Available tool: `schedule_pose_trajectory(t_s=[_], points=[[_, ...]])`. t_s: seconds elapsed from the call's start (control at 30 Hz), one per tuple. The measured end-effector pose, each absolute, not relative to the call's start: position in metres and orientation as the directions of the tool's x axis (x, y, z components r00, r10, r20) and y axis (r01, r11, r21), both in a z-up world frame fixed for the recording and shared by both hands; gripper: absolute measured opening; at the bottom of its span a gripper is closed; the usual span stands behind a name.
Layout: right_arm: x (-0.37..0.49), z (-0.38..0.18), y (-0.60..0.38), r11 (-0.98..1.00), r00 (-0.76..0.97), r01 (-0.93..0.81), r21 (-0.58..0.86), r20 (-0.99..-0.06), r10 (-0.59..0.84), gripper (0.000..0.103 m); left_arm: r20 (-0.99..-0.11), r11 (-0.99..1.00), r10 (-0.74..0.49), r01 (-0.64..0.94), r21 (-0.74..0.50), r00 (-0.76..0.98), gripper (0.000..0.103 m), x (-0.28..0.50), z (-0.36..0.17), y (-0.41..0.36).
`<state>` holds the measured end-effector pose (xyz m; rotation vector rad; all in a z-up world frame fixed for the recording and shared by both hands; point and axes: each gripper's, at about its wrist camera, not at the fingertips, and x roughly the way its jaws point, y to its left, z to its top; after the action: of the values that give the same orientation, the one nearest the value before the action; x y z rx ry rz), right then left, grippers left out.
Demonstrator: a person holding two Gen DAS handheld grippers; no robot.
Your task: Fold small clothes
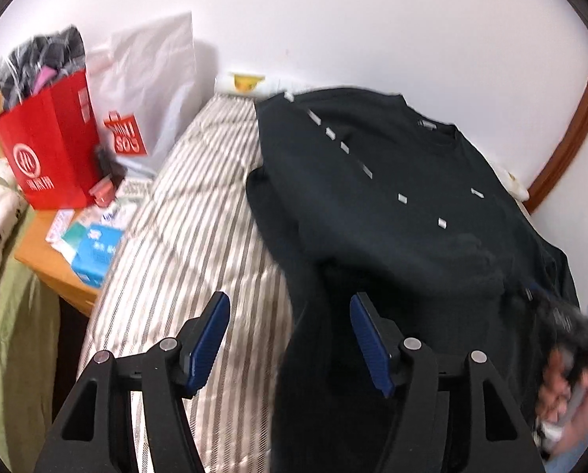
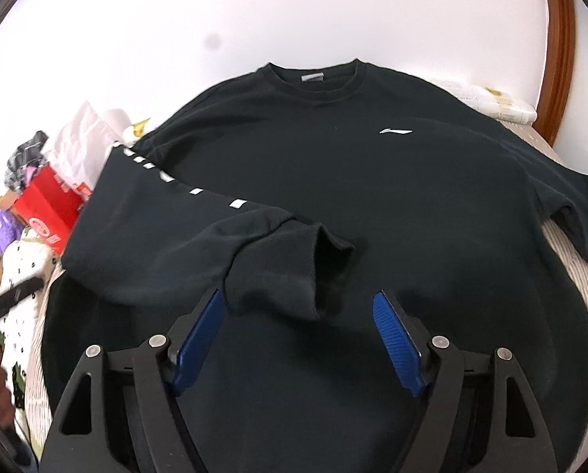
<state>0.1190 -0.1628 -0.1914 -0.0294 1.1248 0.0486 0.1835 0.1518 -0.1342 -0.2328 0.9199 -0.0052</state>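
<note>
Right wrist view, nearest first: the right gripper [image 2: 297,307] hangs over the lower body of a black sweatshirt [image 2: 372,205], its blue pads spread wide with nothing pressed between them; the ribbed cuff [image 2: 290,264] of the folded-in sleeve [image 2: 167,216] lies just ahead at 12 o'clock, so the spread looks meant to take that cuff or the hem beneath. That sleeve, marked by white dashes, runs in from 10 o'clock and rests across the chest, which suggests the first fold is laid; the other sleeve [image 2: 570,205] hangs off the bed edge at 3 o'clock, not yet folded. Farther on, the collar [image 2: 313,77] sits at 12 o'clock by the white wall. On the left wrist view, the left gripper [image 1: 290,323] is likewise parted and empty, straddling the sweatshirt's side edge over the striped bedding [image 1: 199,213]. A red paper bag [image 1: 53,149] stands at 10 o'clock on a wooden bedside table [image 1: 45,260].
</note>
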Motion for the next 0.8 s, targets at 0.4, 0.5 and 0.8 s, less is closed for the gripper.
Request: schedule_pose_trajectory(t_s=[0.4, 0.5, 0.8], points=[[0.172, -0.242, -0.164, 0.999, 0.346, 0.036, -0.030, -0.938, -0.040, 0.058, -0.795, 0.965, -0.163, -0.076, -0.253, 0.584, 0.058, 0.213, -0.168, 0.152], [0.180, -0.240, -0.155, 1.000, 0.381, -0.021, -0.019, -0.924, -0.010, 0.018, -0.816, 0.973, -0.118, -0.096, -0.207, 0.566, 0.012, 0.222, -0.176, 0.149], [0.177, -0.172, -0.195, 0.996, 0.567, 0.021, -0.087, -0.819, -0.083, 0.016, -0.829, 0.960, -0.113, -0.154, -0.233, 0.547, 0.009, 0.224, -0.187, 0.163]])
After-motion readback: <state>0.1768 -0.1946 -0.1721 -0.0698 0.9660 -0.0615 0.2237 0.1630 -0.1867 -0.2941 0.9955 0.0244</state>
